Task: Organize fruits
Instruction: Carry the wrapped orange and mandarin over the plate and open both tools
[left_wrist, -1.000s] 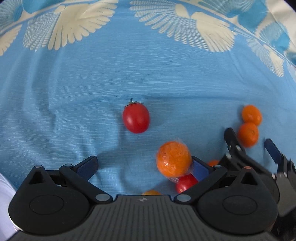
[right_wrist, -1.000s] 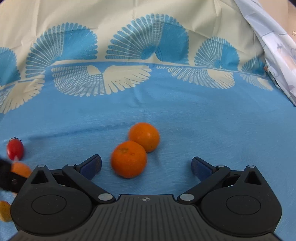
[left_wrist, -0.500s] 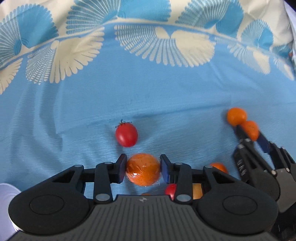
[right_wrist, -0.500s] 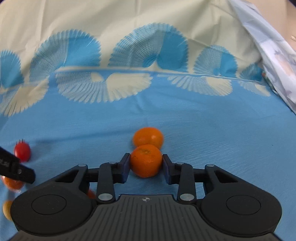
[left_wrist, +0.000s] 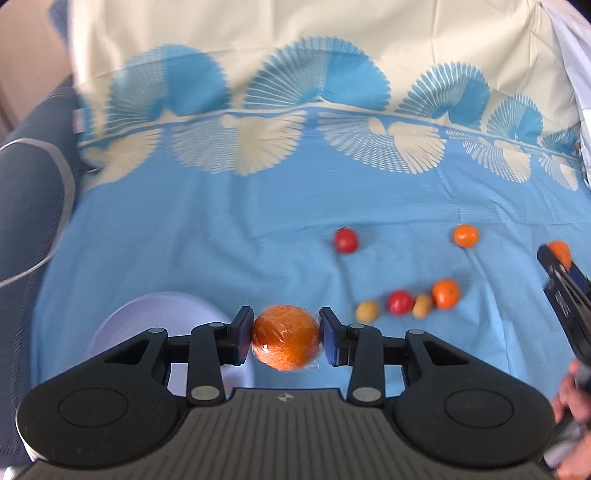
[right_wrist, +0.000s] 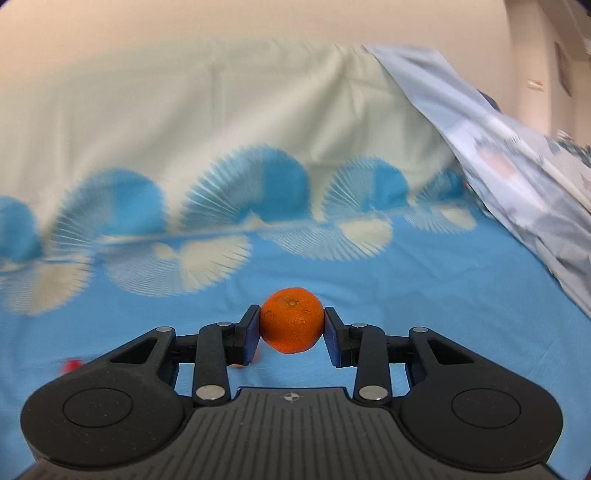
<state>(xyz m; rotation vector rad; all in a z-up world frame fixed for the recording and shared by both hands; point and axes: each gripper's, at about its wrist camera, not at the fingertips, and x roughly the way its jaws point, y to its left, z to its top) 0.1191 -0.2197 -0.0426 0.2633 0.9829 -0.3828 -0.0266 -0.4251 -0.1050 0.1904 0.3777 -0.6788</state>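
My left gripper (left_wrist: 285, 336) is shut on a plastic-wrapped orange (left_wrist: 285, 338) and holds it above the blue cloth, beside a white plate (left_wrist: 162, 325) at lower left. My right gripper (right_wrist: 291, 330) is shut on a mandarin (right_wrist: 291, 325), lifted off the cloth; it also shows at the right edge of the left wrist view (left_wrist: 561, 258). On the cloth lie a cherry tomato (left_wrist: 346, 240), a mandarin (left_wrist: 465, 235), and a cluster: a yellow fruit (left_wrist: 366, 311), a red tomato (left_wrist: 400, 302), a small orange fruit (left_wrist: 422, 305) and a mandarin (left_wrist: 446, 293).
A dark blue cushion (left_wrist: 29, 192) lies at the left. A pale patterned blanket (right_wrist: 517, 177) is piled at the right. The blue cloth (left_wrist: 221, 229) with a cream shell-pattern border covers the surface. A person's hand (left_wrist: 574, 398) shows at lower right.
Both grippers closed on their fruit half a second ago and have since lifted it off the cloth. The left gripper has swung left towards the white plate; both views now look higher.
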